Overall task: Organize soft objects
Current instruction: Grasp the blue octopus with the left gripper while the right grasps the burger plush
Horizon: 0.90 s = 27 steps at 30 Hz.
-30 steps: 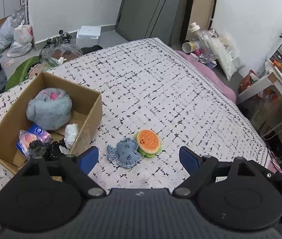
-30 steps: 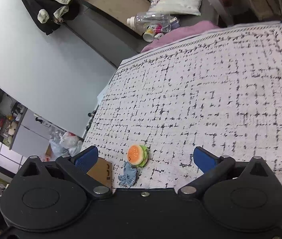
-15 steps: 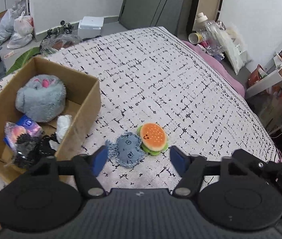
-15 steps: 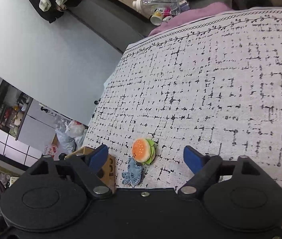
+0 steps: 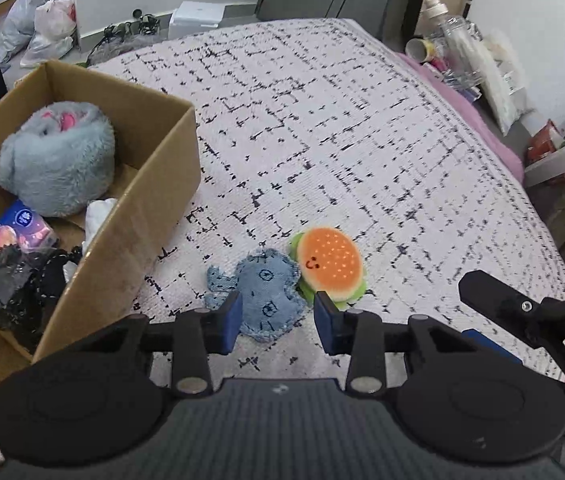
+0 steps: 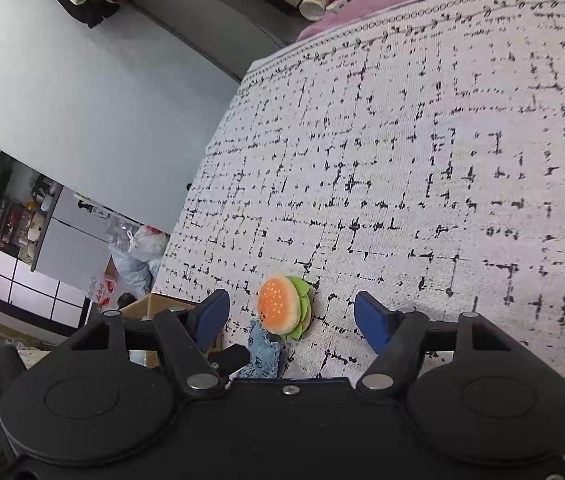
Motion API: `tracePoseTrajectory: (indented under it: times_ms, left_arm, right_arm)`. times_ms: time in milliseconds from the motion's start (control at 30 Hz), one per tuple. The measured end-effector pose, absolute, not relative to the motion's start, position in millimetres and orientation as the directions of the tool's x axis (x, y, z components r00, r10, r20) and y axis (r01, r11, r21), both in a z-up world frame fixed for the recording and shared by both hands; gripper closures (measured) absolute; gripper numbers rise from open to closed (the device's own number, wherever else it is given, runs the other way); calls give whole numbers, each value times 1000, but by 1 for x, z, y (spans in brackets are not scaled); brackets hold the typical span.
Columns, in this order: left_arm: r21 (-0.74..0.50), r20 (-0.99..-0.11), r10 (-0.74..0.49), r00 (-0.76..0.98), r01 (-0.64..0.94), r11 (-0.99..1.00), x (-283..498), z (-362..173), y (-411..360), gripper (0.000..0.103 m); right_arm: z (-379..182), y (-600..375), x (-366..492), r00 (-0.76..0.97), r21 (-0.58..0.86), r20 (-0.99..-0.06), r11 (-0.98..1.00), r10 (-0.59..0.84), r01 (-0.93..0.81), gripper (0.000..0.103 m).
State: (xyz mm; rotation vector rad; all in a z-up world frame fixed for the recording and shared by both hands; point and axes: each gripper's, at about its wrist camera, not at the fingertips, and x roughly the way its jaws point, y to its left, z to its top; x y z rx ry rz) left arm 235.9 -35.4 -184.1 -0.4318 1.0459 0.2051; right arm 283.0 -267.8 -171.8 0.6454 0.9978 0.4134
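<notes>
A: What sits furthest left?
B: An open brown cardboard box [image 5: 154, 216] on the white black-flecked bedspread [image 5: 342, 152], a fluffy grey plush toy [image 5: 56, 160] inside.
A: And beside it?
B: A flat blue denim soft toy [image 5: 266, 292] touching a round orange burger plush [image 5: 330, 264]. The left gripper [image 5: 276, 320] is closing, the denim toy between its blue pads, seemingly not yet pinched.
A: The right gripper [image 6: 290, 316]?
B: Closing too, still wide around the burger, touching nothing.
</notes>
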Motion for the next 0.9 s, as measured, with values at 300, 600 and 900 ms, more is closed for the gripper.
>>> tracePoseTrajectory:
  times_ms: [300, 600, 900]
  left_arm:
    - [-193, -894, 13, 448, -410, 891, 256, -212, -29, 64]
    - [-243, -897, -35, 441, -425, 872, 263, -225, -24, 65]
    - [-274, -887, -57, 459, -422, 864, 260, -226, -22, 73]
  right_arm:
    - [-189, -253, 302, 443, 673, -654, 739, 613, -28, 34]
    - [-204, -233, 319, 398, 651, -686, 758, 609, -37, 36]
    - [-214, -212, 328, 371, 611, -721, 789, 585, -57, 46]
